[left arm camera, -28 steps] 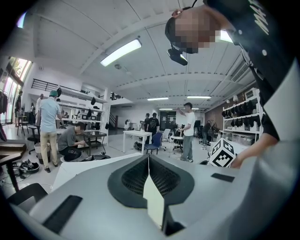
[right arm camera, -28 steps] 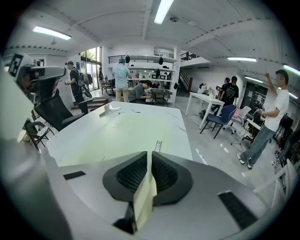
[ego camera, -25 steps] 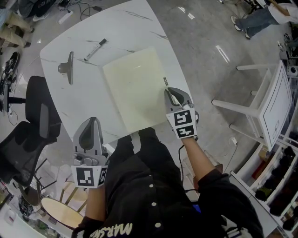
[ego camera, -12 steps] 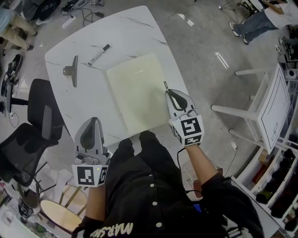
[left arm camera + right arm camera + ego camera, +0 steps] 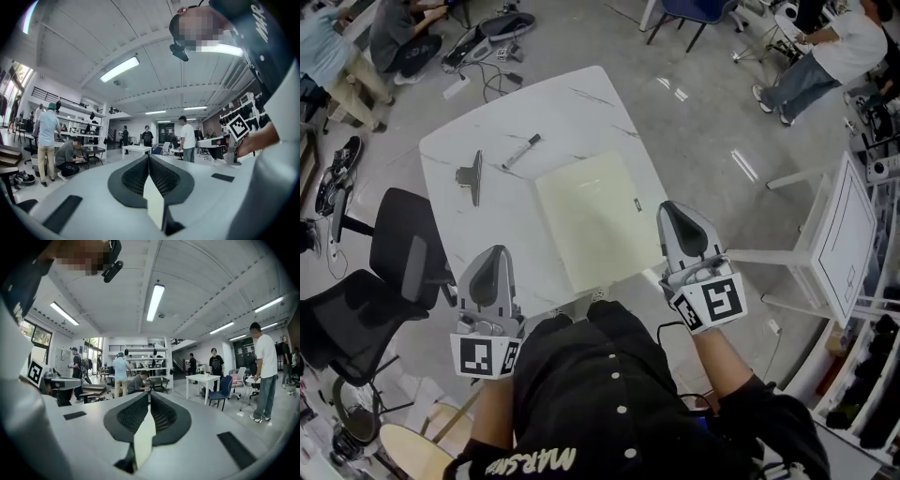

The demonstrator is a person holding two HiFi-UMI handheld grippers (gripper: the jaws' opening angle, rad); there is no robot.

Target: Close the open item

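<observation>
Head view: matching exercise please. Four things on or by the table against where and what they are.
Things:
1. marker
2. metal clip
3. pale folder
4. office chair

Descriptions:
A. black, on the floor left of the table
B. flat and closed, on the table's right half
C. grey, nearest the table's left edge
D. slim, just beyond the folder's far left corner

Pairs: 1-D, 2-C, 3-B, 4-A
</observation>
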